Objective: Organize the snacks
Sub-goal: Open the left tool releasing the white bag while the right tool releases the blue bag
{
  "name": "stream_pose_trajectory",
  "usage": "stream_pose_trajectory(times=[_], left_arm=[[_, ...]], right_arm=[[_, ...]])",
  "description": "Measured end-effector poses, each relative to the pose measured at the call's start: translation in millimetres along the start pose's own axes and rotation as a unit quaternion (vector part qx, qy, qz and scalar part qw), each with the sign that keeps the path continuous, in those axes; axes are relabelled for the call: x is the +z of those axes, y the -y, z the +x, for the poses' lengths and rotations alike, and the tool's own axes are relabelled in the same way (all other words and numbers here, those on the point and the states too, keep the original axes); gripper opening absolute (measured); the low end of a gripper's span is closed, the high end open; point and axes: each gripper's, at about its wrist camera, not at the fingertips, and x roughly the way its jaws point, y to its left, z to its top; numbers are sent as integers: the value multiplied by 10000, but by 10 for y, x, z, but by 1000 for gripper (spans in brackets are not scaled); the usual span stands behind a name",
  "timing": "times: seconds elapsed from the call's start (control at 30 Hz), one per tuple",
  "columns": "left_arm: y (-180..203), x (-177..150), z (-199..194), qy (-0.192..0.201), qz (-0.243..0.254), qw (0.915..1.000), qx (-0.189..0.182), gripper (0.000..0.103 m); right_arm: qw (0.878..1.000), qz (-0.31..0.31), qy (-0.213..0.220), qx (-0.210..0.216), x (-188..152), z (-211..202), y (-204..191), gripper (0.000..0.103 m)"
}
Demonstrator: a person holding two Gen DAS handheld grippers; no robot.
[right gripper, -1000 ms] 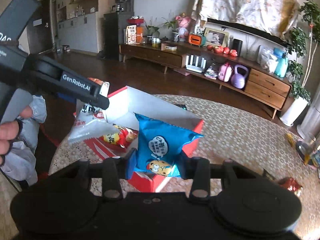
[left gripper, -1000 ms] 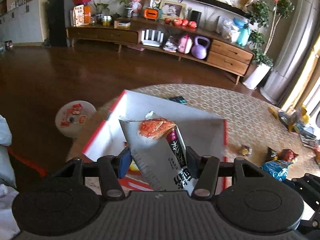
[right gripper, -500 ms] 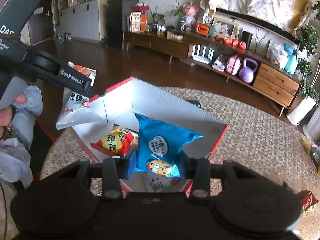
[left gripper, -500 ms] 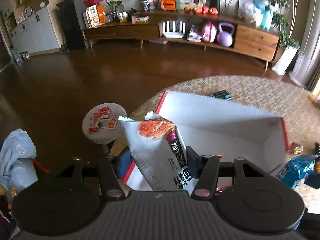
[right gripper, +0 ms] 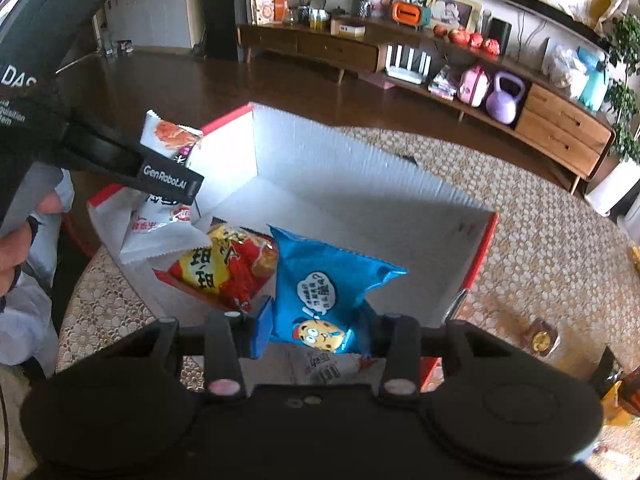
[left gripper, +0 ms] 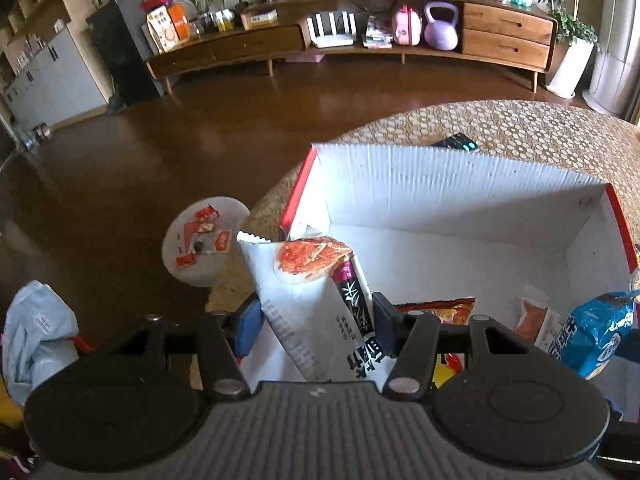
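Each hand-held gripper clamps a packet: left (left gripper: 316, 316) white packet (left gripper: 308, 300), right (right gripper: 316, 330) blue packet (right gripper: 324, 292); only the right view shows a hand (right gripper: 16, 236).

A white snack packet (left gripper: 308, 300) and a blue snack bag (right gripper: 320, 292) hang over the open red-edged white box (right gripper: 360, 168).

Two grippers are showing, the left gripper (left gripper: 316, 320) and the right gripper (right gripper: 320, 330), and each is holding one snack packet: one white packet (left gripper: 312, 296) and one blue packet (right gripper: 320, 292). One open red-and-white box (right gripper: 360, 176) is sitting on one round desk (right gripper: 540, 248), with one red-and-yellow packet (right gripper: 224, 264) lying inside it at about 9 o'clock from the blue one. One small white stool (left gripper: 200, 240) is standing on the floor at 9 o'clock of the box, carrying about five little red wrappers, and one purple kettlebell (left gripper: 440, 26) is resting in the far cabinet at 12 o'clock.
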Motion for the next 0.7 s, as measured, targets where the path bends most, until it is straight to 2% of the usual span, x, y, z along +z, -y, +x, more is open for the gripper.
stream_pose_trajectory(times=[0.43,0.53,0.63,0.7], left_arm=[[6,-75,165,-229,-2,9996,-176,64],[62,-122,185,-294,96,9994,-135,64],[83,-155,188,-322,101,9994,-46,64],[76,-172,176,-323,70,9994,-54,64]], right_arm=[[9998,-39,-172,23,-44,131,-43,42],[9998,-51,-165,29,-51,123,-46,46],[9999,-39,-117,58,-63,90,-27,55],[10000,-24,-62,45,-71,56,-21,67]])
